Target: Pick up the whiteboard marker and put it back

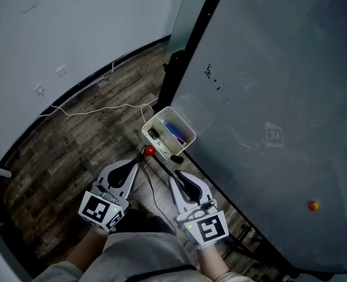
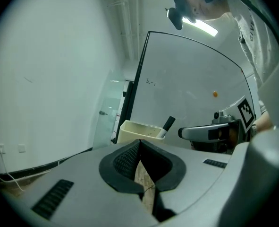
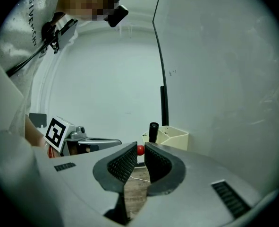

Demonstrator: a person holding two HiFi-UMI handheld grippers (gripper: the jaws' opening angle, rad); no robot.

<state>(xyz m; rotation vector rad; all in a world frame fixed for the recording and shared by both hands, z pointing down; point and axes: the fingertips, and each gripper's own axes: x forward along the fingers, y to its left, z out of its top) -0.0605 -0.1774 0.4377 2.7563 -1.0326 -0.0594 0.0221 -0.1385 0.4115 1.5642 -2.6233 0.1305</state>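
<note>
Plainly, a black marker (image 1: 176,158) pokes from the cream box (image 1: 155,117) at its five o'clock corner; left gripper (image 2: 139,143) pressed together, right gripper (image 3: 140,150) slightly spread, empty

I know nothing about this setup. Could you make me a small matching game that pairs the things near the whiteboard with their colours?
Things:
1. marker sticking out of the tray
2. tray
3. small ball
4. round dot on the whiteboard

Colours:
A. orange
B. black
C. red
D. off-white

Pairs: 1-B, 2-D, 3-C, 4-A
</note>
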